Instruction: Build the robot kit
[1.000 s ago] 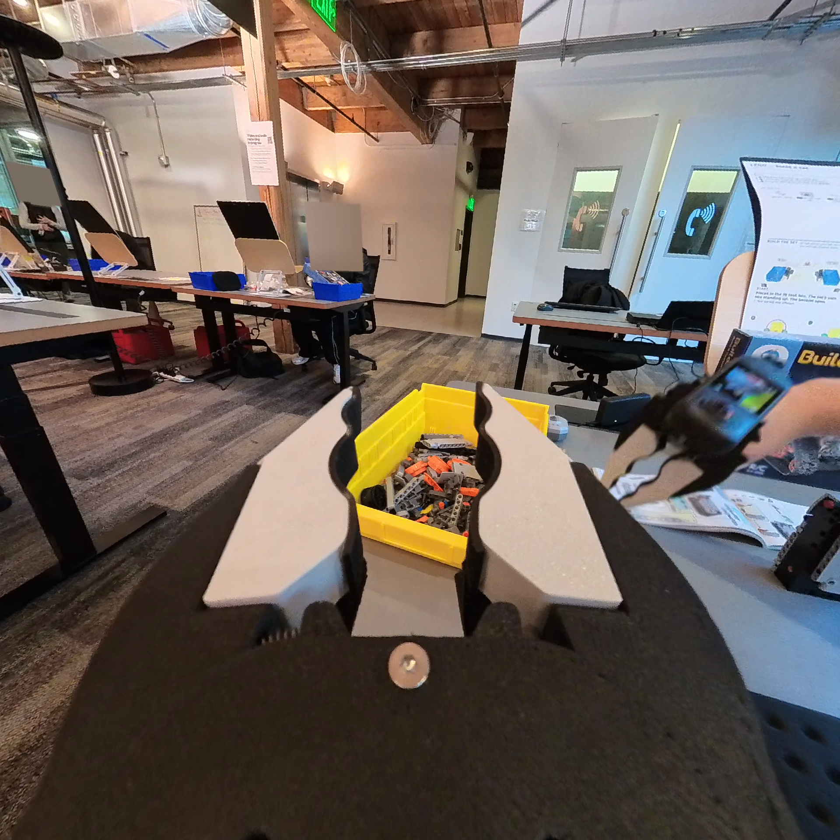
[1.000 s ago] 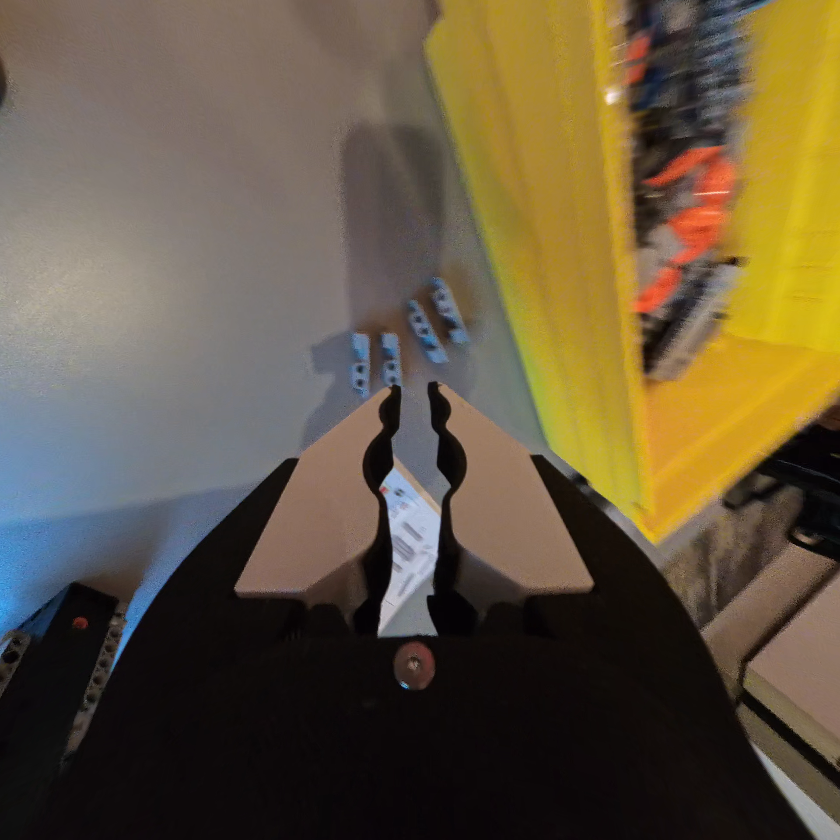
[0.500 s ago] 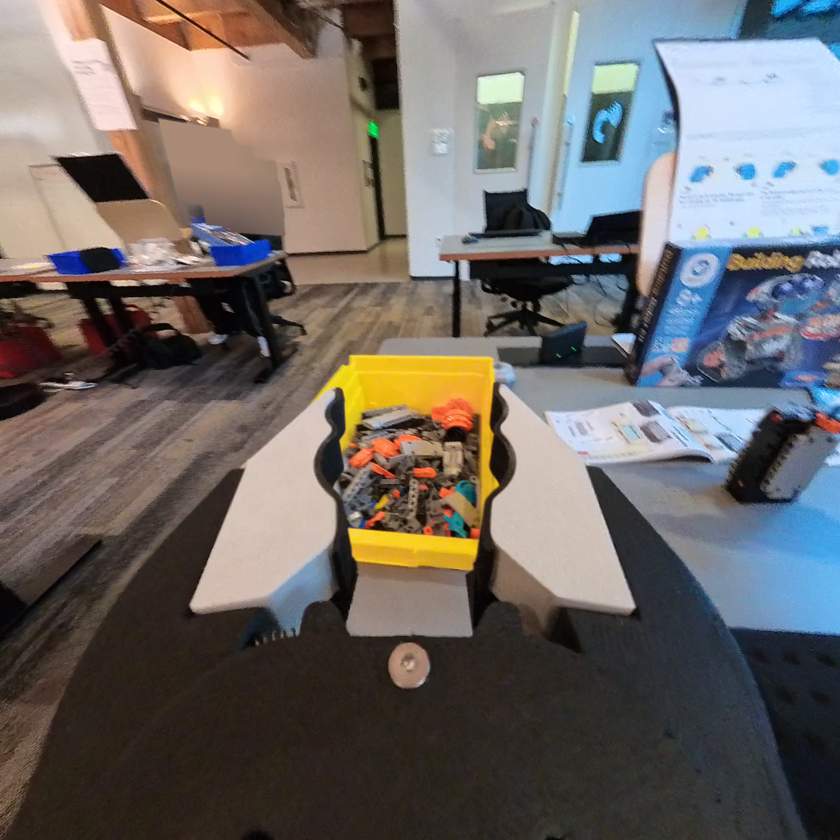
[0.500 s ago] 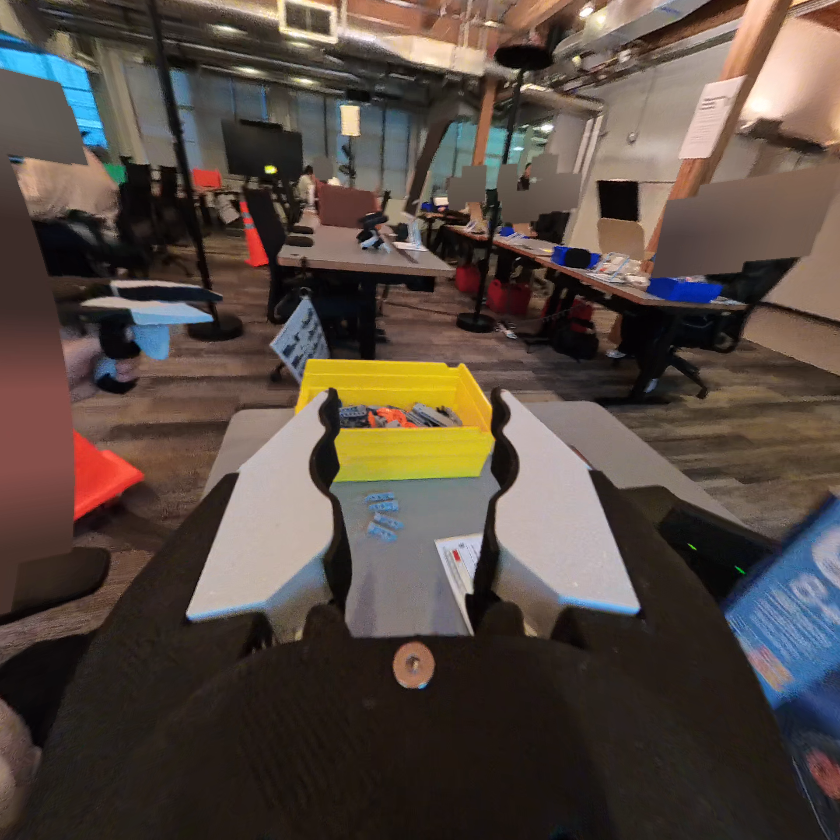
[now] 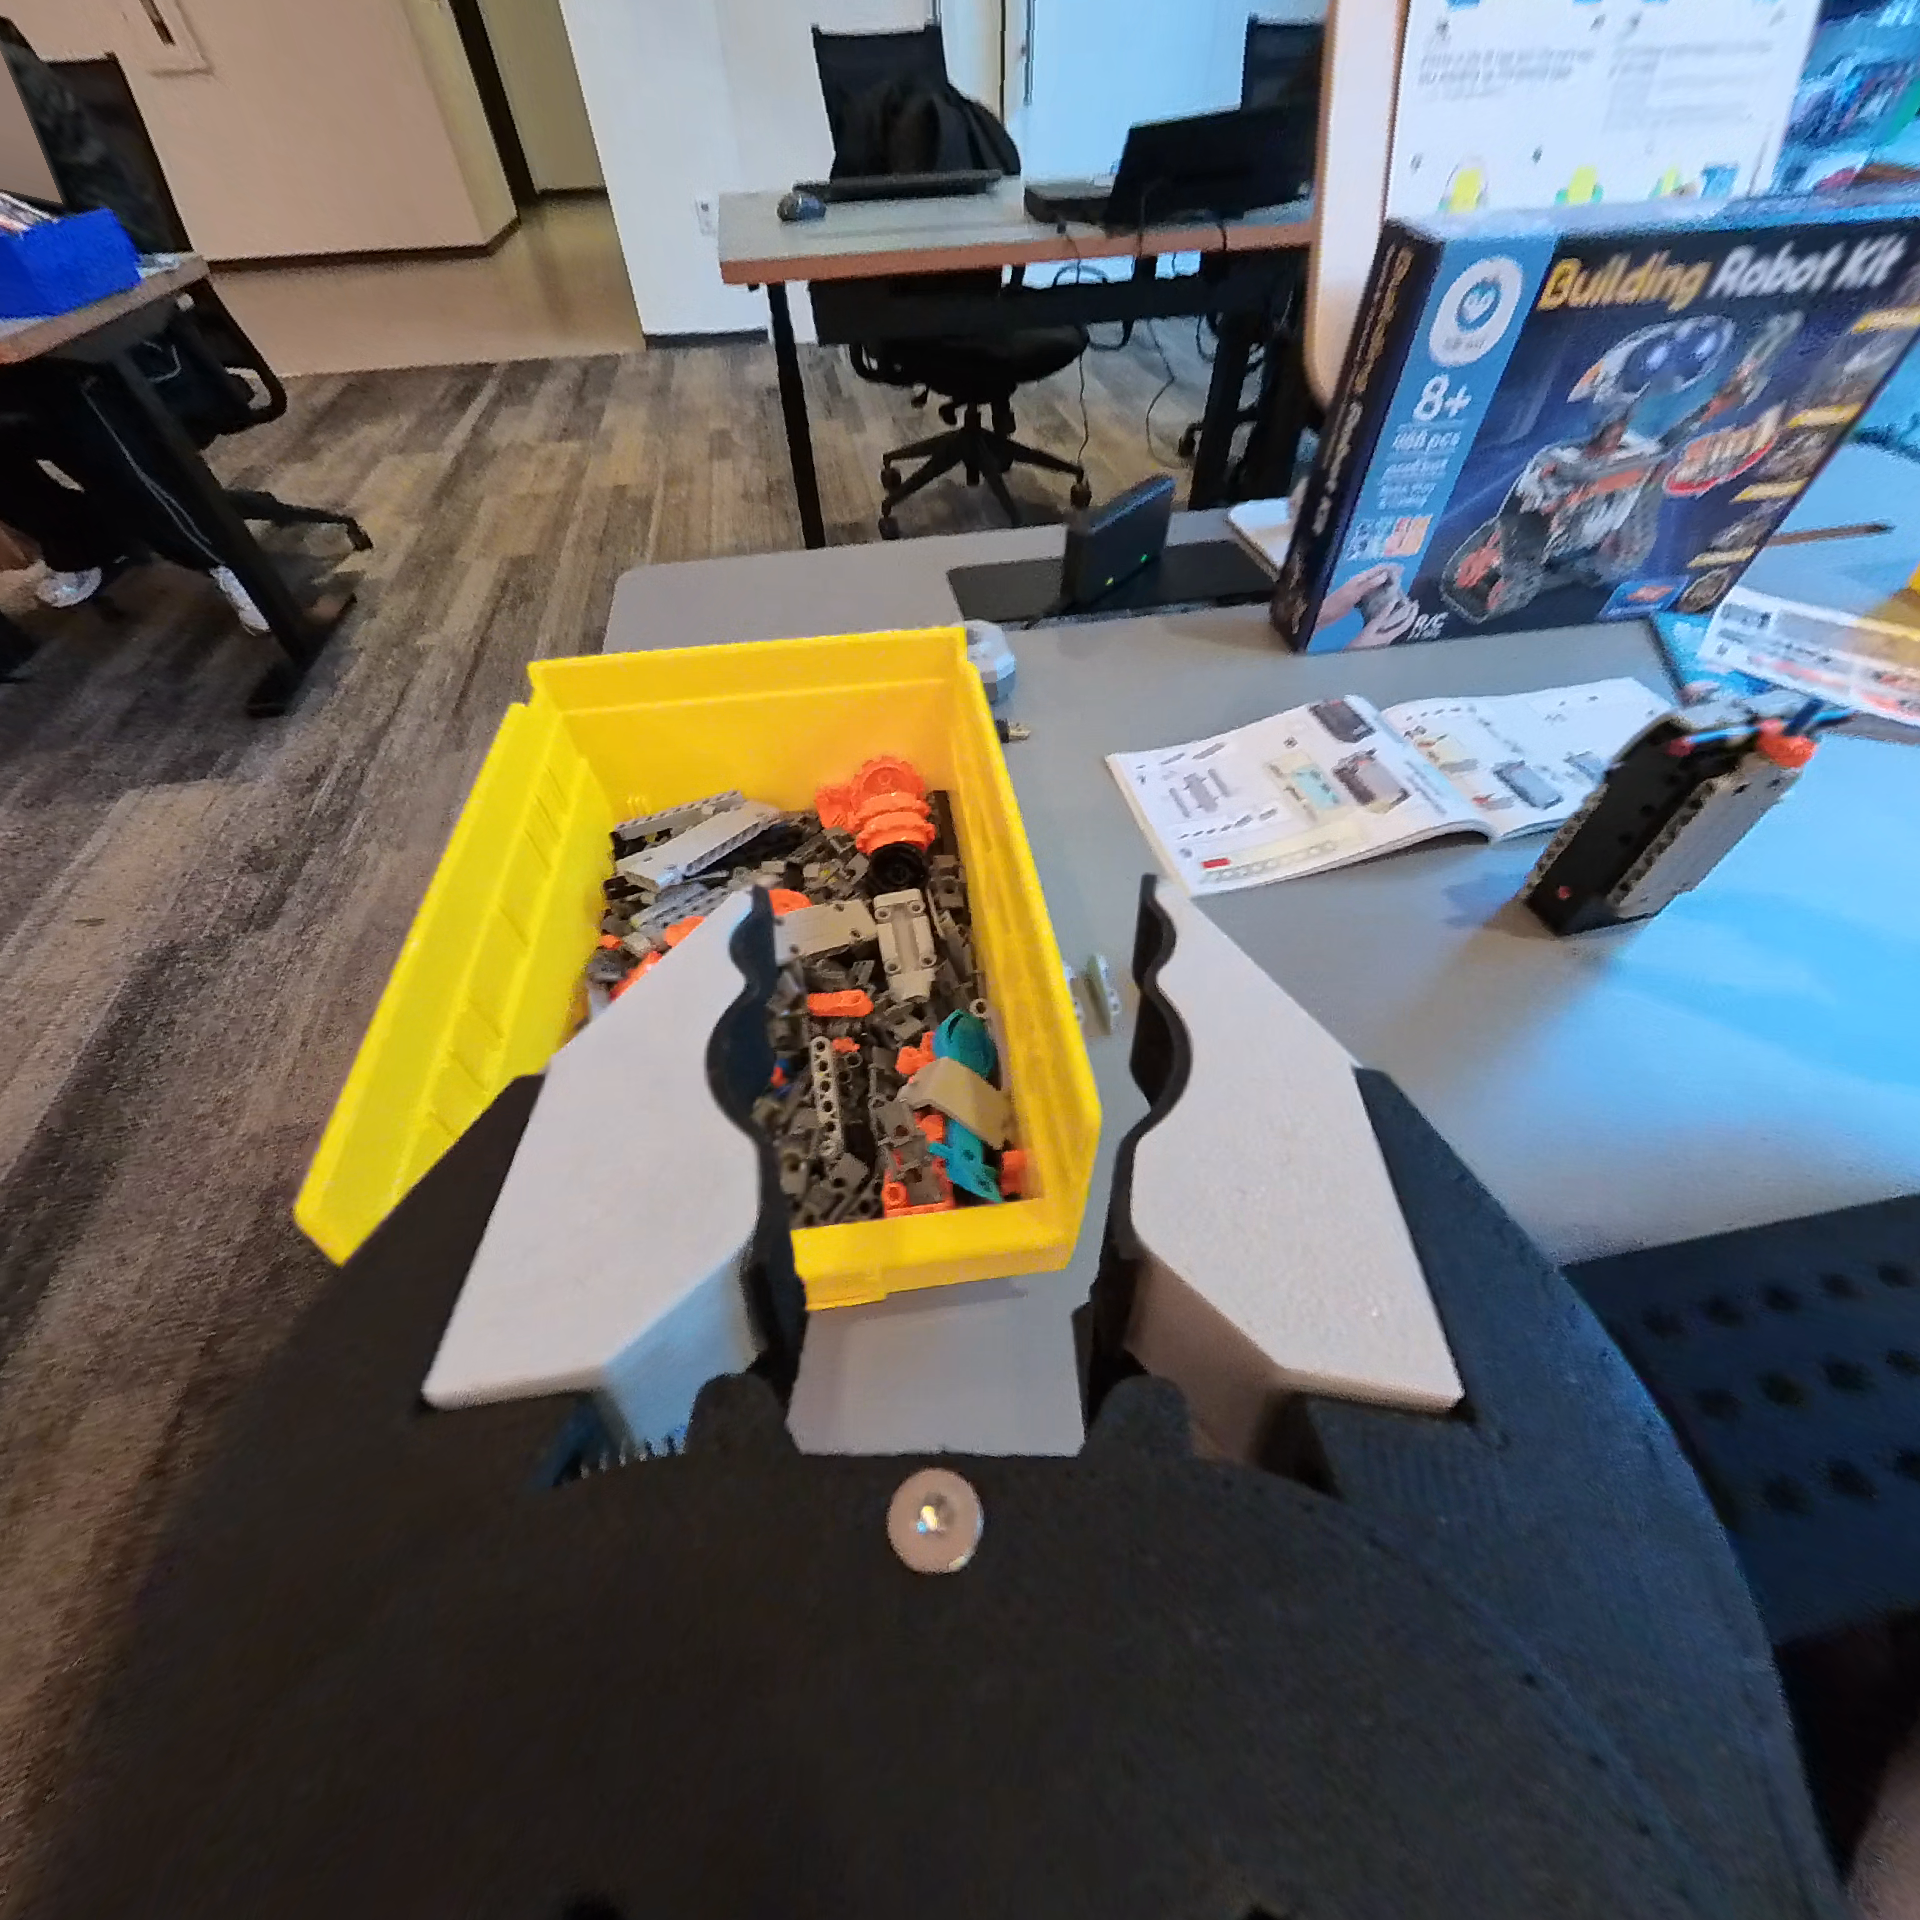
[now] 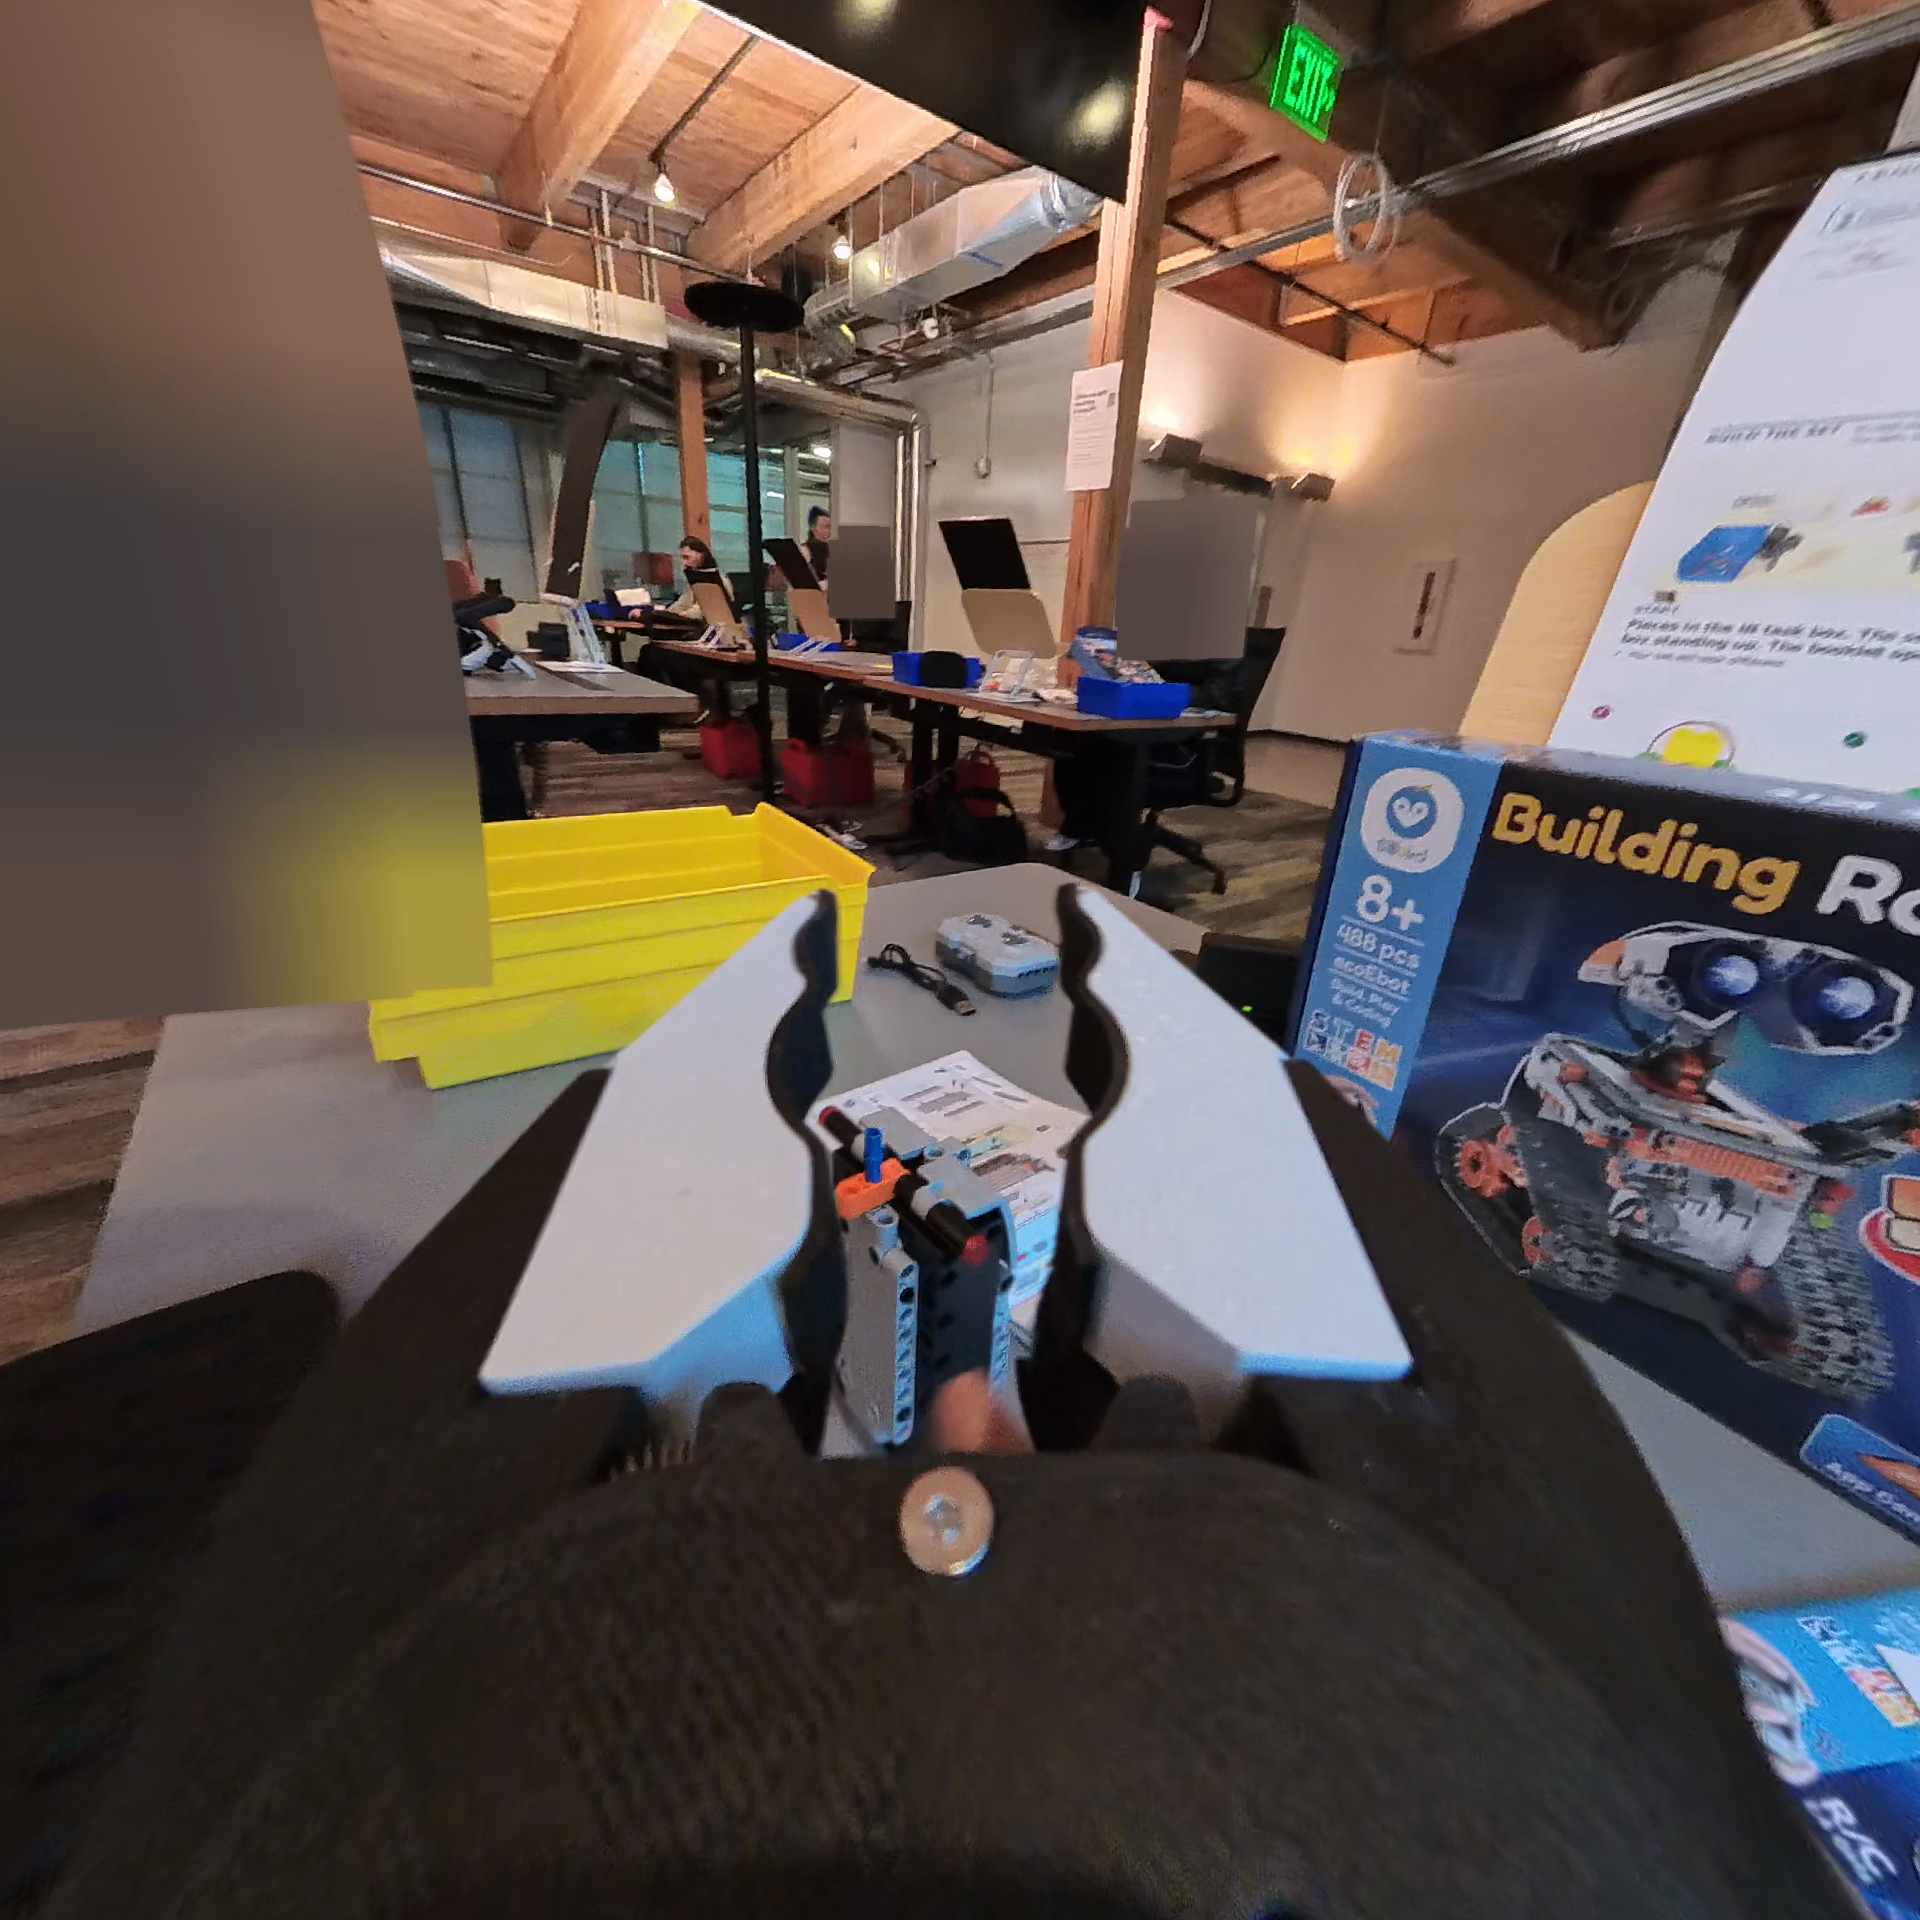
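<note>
A bright yellow plastic bin (image 5: 499, 914) holds a heap of grey, black and orange building pieces (image 5: 842, 987), one teal. The flat worktop (image 5: 1403, 987) is plain grey. The upright cardboard kit box (image 5: 1590, 416) is dark navy with a light-blue side and yellow lettering. The left tongs (image 5: 951, 920) and the right tongs (image 6: 945, 914) are pale grey on black.
</note>
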The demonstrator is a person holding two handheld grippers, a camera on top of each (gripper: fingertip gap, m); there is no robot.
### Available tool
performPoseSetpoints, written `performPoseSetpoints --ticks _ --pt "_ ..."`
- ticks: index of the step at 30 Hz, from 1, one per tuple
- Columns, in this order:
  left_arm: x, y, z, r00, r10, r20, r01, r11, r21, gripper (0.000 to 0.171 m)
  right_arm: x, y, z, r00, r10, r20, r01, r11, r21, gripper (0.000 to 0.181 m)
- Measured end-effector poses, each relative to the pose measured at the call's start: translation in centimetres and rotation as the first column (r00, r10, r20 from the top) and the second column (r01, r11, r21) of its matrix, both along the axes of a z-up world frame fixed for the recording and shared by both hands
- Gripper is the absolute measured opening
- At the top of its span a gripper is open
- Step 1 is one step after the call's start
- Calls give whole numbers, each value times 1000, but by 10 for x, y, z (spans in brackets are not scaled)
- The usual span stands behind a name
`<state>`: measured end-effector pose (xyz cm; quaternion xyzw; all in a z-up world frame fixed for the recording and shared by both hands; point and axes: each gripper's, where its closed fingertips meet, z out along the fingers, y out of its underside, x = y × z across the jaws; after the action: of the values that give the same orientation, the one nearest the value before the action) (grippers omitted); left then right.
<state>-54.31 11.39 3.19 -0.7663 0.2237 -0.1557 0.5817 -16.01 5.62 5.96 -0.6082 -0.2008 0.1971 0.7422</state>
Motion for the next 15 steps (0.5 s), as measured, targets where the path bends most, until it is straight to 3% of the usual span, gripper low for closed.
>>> performPoseSetpoints --ticks 5,9,12,15 --pt "-16 21 -9 996 4 -85 -7 1000 -28 64 -16 -3 11 996 40 -78 -39 999 24 1" --pt "-21 38 -16 995 -25 -92 21 999 -46 56 -48 1 4 990 60 -130 -63 998 -23 0" --pt "-18 50 -20 996 -67 -55 62 995 -78 50 -101 -5 -14 958 181 -223 -205 975 -90 0" --pt "-17 61 -22 995 -85 -54 81 993 -82 39 -152 -16 -33 938 275 -210 -295 953 -71 1"
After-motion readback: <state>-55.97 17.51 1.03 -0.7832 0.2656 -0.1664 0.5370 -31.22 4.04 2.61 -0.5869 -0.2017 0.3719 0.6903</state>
